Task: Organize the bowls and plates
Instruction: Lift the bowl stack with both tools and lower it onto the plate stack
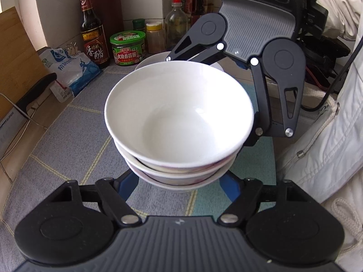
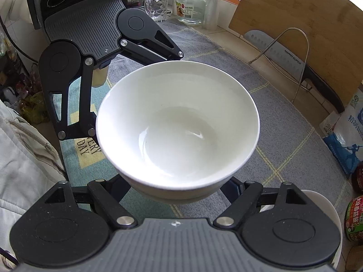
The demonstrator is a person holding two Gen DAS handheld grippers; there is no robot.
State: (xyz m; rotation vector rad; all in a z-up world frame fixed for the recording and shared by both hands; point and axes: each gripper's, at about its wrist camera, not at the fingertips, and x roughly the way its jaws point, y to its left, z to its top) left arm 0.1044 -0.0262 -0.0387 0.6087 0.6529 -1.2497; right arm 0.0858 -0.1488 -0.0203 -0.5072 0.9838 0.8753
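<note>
A stack of three white bowls (image 1: 179, 117) hangs a little above the checked cloth (image 1: 74, 140), and from above only its top bowl (image 2: 178, 124) shows. My left gripper (image 1: 179, 188) is shut on the lower part of the stack from the near side, its blue fingers (image 1: 128, 185) going under the rims. My right gripper (image 1: 213, 95) clamps the stack from the opposite side. In the right wrist view the right gripper (image 2: 177, 192) is below the bowl and the left gripper (image 2: 136, 93) faces it. Another white dish (image 1: 147, 60) lies behind the stack.
Sauce bottles (image 1: 91, 27), a green-lidded jar (image 1: 128, 47) and a blue salt bag (image 1: 72, 70) line the back. A wooden cutting board (image 2: 295, 15), a cleaver (image 2: 288, 56) on a wire rack, a glass mug (image 2: 156, 6) and a glass jar (image 2: 191, 2) stand along the wall. A person's white jacket (image 1: 329, 136) is close by.
</note>
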